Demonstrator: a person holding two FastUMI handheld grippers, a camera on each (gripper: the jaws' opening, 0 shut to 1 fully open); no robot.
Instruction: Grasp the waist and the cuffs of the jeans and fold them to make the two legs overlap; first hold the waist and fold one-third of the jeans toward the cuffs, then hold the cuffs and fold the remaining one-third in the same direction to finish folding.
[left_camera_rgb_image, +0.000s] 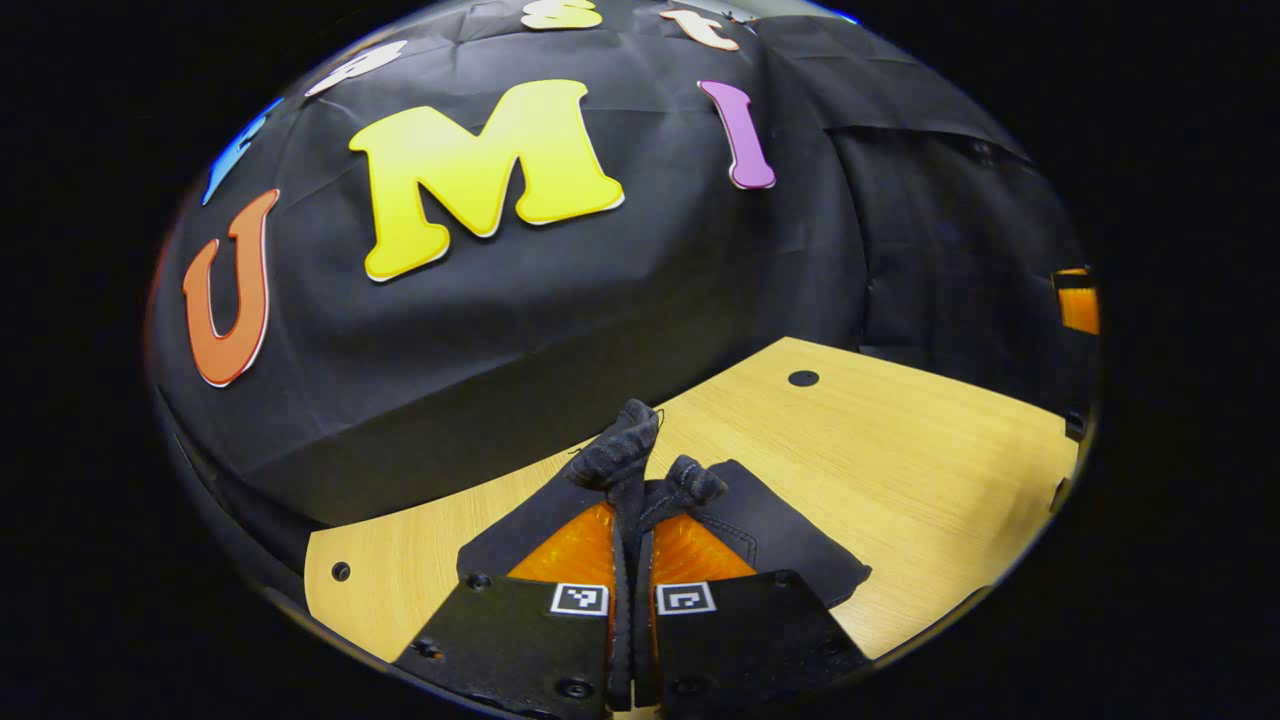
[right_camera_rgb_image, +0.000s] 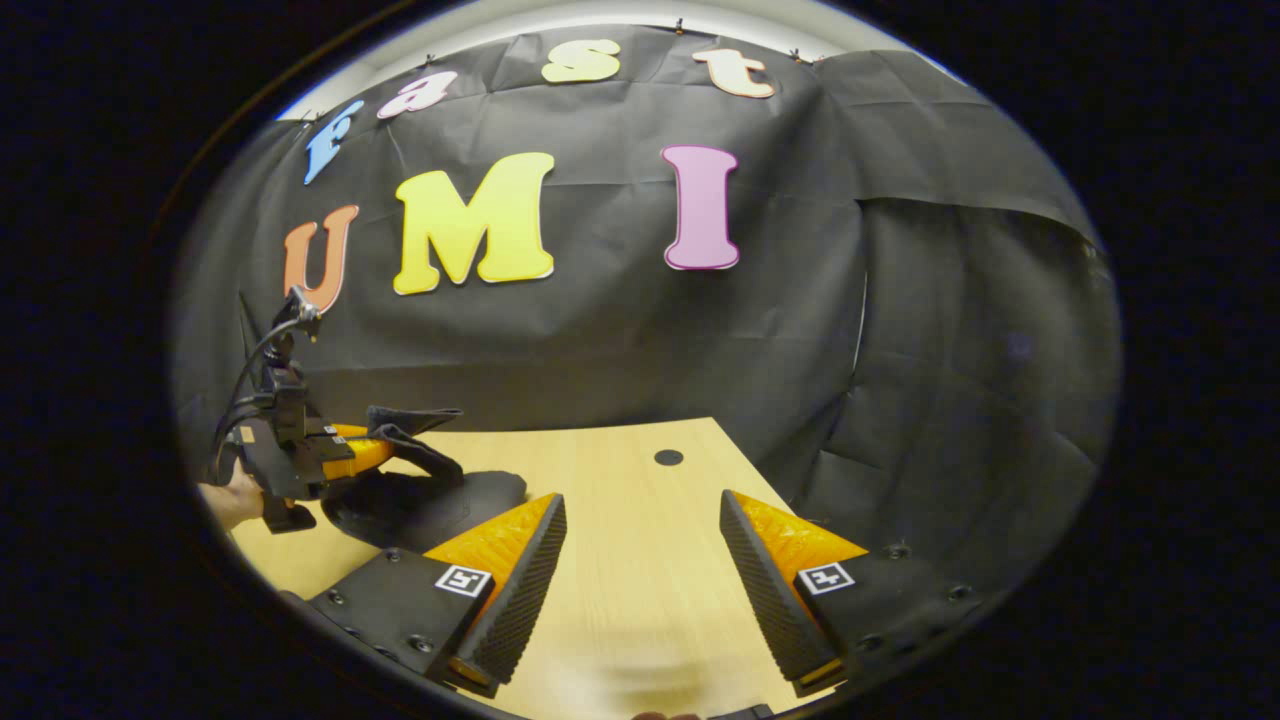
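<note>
The pale wooden worktop (right_camera_rgb_image: 640, 560) stretched from the near edge back to the black cloth wall (right_camera_rgb_image: 620, 340), with a small dark round hole (right_camera_rgb_image: 668, 457) set into it toward the far side. On the worktop lay the dark jeans (right_camera_rgb_image: 440, 505), bunched in a low heap toward the left of the right gripper view, and in the left gripper view spread as a dark flap just beyond and to the right of the fingers. The left gripper (left_camera_rgb_image: 633, 500) had its jaws pressed together on a twisted bunch of the jeans' fabric, which stuck up above the fingertips; which part of the jeans this was could not be told. In the right gripper view that same gripper stood over the heap at the left, held by a hand (right_camera_rgb_image: 232, 500) at the edge of the view. The right gripper (right_camera_rgb_image: 640, 560) hovered over bare wood, its jaws spread wide apart with nothing between them, well clear of the jeans.
</note>
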